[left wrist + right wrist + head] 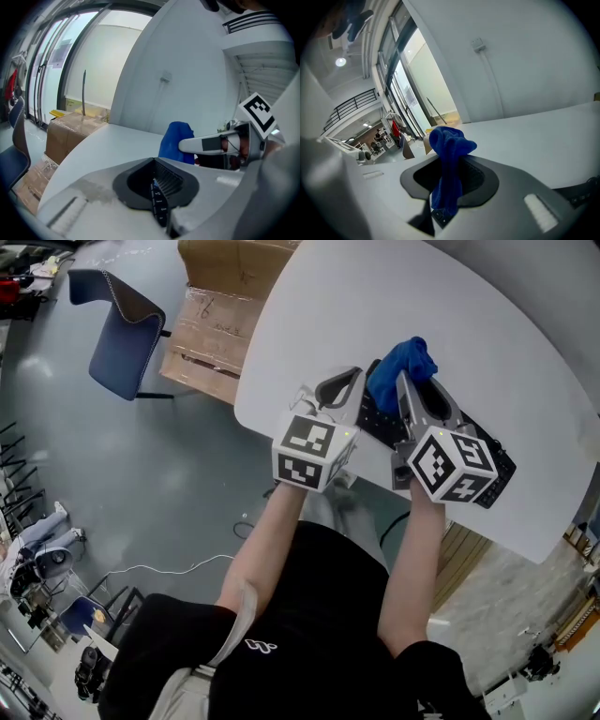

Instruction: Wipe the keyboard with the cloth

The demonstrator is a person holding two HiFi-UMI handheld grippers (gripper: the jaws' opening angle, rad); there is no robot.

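Cloth [403, 367], soft and light, sits bunched in our right gripper [405, 382], clamped mid-fold; we judge it will drape over keys easily. Our left gripper [349, 381], jaws together, hovers over the keyboard [378, 425] near the tabletop's [375, 296] near edge.
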